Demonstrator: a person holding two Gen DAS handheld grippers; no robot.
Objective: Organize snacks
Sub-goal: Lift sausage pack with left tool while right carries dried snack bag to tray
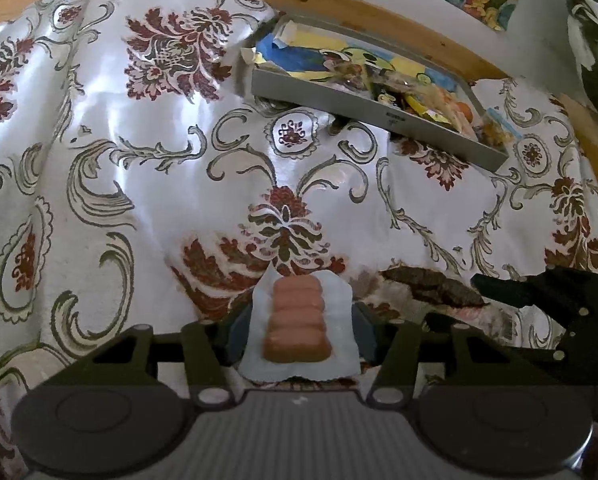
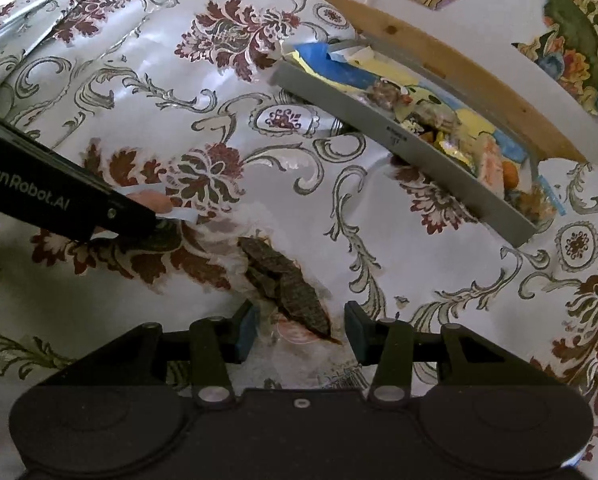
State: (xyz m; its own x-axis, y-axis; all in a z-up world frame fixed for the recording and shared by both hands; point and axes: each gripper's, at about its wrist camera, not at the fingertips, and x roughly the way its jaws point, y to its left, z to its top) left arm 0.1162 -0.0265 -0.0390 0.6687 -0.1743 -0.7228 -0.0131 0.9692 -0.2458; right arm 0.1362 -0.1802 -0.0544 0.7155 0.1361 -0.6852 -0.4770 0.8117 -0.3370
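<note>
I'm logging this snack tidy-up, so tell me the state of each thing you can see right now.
left gripper: shut on the sausage pack.
sausage pack: held, sealed.
right gripper: open, around the dark snack pack.
dark snack pack: lying on the tablecloth.
grey tray: holding several snacks.

The tray (image 1: 379, 110) of snacks lies on the tablecloth (image 1: 159, 184), beyond both packets.
</note>
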